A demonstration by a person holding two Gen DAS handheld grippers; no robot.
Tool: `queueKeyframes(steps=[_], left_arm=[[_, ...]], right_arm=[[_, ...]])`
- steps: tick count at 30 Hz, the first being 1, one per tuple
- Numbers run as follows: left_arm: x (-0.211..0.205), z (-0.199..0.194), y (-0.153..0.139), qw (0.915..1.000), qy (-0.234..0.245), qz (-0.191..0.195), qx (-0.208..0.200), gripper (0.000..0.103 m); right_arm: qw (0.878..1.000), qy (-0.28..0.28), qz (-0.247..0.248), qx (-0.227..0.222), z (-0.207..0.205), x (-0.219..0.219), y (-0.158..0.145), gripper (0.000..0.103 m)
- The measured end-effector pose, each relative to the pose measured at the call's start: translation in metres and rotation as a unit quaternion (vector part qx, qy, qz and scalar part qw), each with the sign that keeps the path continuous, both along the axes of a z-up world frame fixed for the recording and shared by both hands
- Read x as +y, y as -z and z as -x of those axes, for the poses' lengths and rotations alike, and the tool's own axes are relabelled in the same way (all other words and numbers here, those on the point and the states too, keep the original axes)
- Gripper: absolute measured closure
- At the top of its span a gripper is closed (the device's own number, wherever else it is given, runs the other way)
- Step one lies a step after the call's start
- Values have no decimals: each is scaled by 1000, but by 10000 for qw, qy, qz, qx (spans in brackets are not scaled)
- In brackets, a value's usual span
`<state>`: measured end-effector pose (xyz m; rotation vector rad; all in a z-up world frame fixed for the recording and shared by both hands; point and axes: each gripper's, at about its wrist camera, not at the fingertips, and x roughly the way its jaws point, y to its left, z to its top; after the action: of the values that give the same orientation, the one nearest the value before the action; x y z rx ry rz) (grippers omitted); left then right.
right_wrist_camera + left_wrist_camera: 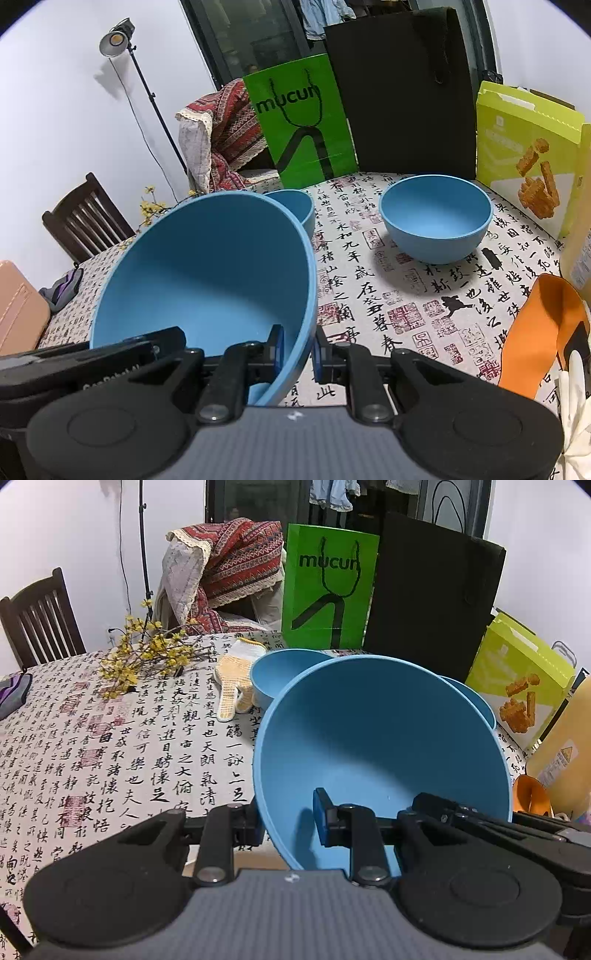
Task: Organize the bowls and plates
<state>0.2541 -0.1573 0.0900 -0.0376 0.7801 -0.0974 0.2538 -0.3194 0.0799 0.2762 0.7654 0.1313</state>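
Both tools are clenched on one large blue bowl (380, 746). Our left tool (286, 821) pinches the bowl's left wall, one finger outside, the other, with its blue pad, inside. Our right tool (298, 352) pinches the opposite wall the same way, its inner pad against the inside of the bowl and the outer pad against the outside. In each wrist view we can see the other tool's black frame reaching into the bowl from the far side. We hold the bowl tilted, with its mouth turned toward us, above the table (369, 295), which is covered in a cloth printed with black calligraphy and red seals.

Beyond the held bowl, a small blue bowl (280, 672) sits on the table just behind its rim. A medium blue bowl (436, 218) stands upright well to the right, apart from the others.

Further out, a knitted white and yellow glove (236, 679) lies beside the small bowl, near a spray of yellow flowers (147, 653). At the back of the table stand a green paper bag (303, 122), a black bag (402, 92) and a yellow-green snack box (524, 155). An orange object (539, 325) lies at the right edge. A dark wooden chair (37, 616) stands past the table on the left.
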Motion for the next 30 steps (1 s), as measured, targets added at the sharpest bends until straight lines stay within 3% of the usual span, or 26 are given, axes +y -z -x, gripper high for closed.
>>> queueKeyframes(steps=[30], left_arm=[[54,46,-16,9993,-283,106,-216,78]], right_arm=[[9992,-322,161,-146,34,55,-16,88]])
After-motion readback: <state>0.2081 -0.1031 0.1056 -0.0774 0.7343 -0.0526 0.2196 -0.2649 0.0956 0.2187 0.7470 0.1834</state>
